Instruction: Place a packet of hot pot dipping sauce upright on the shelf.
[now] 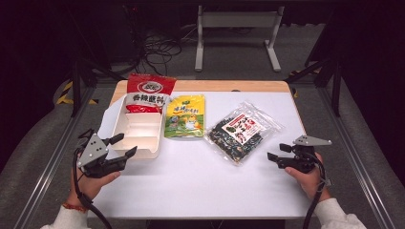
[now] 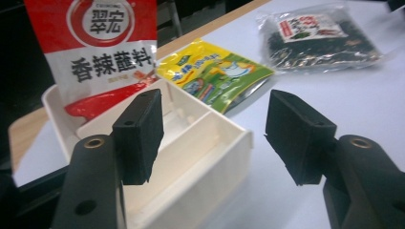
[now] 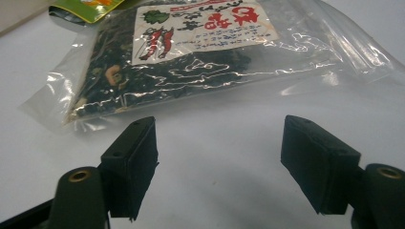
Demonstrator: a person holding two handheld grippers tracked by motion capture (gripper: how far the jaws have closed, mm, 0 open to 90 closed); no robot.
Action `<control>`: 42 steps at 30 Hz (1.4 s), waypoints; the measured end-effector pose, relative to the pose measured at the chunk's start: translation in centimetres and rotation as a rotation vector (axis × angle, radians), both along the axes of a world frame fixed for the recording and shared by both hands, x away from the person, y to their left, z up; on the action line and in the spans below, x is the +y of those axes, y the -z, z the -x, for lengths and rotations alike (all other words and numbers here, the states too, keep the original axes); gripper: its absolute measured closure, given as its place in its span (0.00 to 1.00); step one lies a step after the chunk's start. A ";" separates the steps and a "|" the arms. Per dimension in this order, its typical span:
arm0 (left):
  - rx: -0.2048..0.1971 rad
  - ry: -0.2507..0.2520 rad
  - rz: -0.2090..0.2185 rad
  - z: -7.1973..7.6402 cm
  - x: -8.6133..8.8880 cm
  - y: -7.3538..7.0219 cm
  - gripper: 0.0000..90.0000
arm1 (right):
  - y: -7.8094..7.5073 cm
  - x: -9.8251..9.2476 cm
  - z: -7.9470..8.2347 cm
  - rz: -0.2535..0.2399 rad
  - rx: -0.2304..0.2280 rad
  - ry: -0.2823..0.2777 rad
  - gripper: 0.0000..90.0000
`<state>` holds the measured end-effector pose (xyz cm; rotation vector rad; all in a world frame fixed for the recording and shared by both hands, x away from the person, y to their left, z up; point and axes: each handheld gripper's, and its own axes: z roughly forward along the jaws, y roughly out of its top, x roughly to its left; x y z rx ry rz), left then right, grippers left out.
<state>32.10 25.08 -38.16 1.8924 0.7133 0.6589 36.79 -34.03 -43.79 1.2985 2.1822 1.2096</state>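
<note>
High view: left gripper (image 1: 125, 144) at the white box (image 1: 138, 130) near corner, jaws apart w/ nothing held; red packet (image 1: 147, 93) leans in the box's far end. Right gripper (image 1: 279, 152) (also empty, jaws apart) near the clear bag (image 1: 242, 130).

Left gripper view: box corner btwn the jaws, no pad touching.

Right gripper view: bag just ahead on the table (image 3: 215, 143).

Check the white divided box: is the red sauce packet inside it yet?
Partly: red sauce packet leans into white divided box's far end, top sticking out.
</note>
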 end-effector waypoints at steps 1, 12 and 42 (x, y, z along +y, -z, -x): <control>0.000 0.000 0.000 0.0 0.0 0.0 0.42 | 0.0 0.0 -0.4 0.003 0.003 0.001 0.31; 0.098 0.084 -0.023 3.2 -3.7 3.8 0.37 | 1.0 0.5 -3.6 0.014 0.089 0.008 0.28; 0.201 0.207 -0.126 3.1 -7.4 7.0 0.31 | 1.3 4.9 -6.5 -0.102 0.193 -0.027 0.36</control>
